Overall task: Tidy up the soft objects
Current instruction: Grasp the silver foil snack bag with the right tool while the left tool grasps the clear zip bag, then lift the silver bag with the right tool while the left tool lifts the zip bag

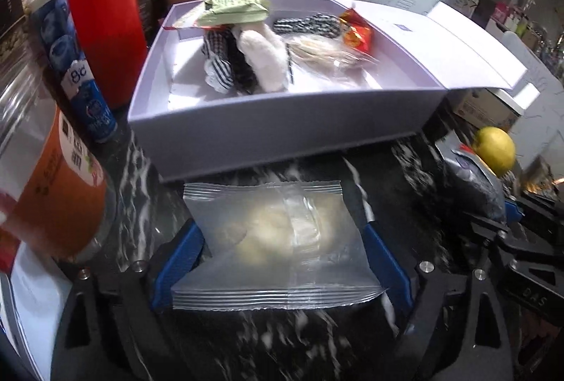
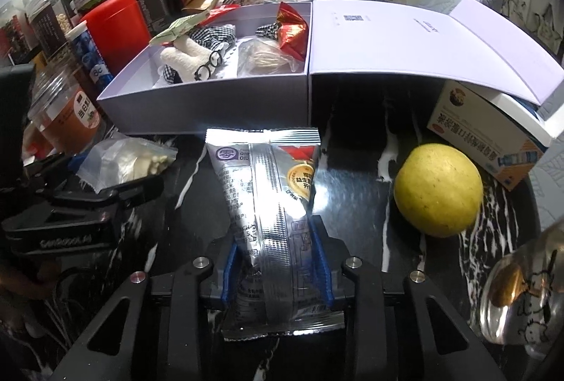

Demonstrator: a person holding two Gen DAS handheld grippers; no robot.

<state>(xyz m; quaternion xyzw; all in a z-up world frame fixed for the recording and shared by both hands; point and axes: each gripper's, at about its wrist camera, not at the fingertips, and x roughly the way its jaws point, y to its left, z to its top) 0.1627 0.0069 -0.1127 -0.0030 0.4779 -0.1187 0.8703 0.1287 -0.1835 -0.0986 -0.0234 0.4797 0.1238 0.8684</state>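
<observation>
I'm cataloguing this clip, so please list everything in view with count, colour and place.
box: 1, pale lilac, open, back centre
plush toy: 1, cream, in box
green packet: 1, in box
red wrapper: 1, in box
clear packet: 1, between left jaws
silver packet: 1, pinched by right jaws
lemon: 1, yellow, right of silver packet
red canister: 1, left of box
medicine carton: 1, white-orange, far right
left gripper: black, blue pads, open
right gripper: same colours, shut

Clear packet (image 1: 278, 236) lies before the box (image 1: 282, 130), lemon (image 2: 438, 189) right.
</observation>
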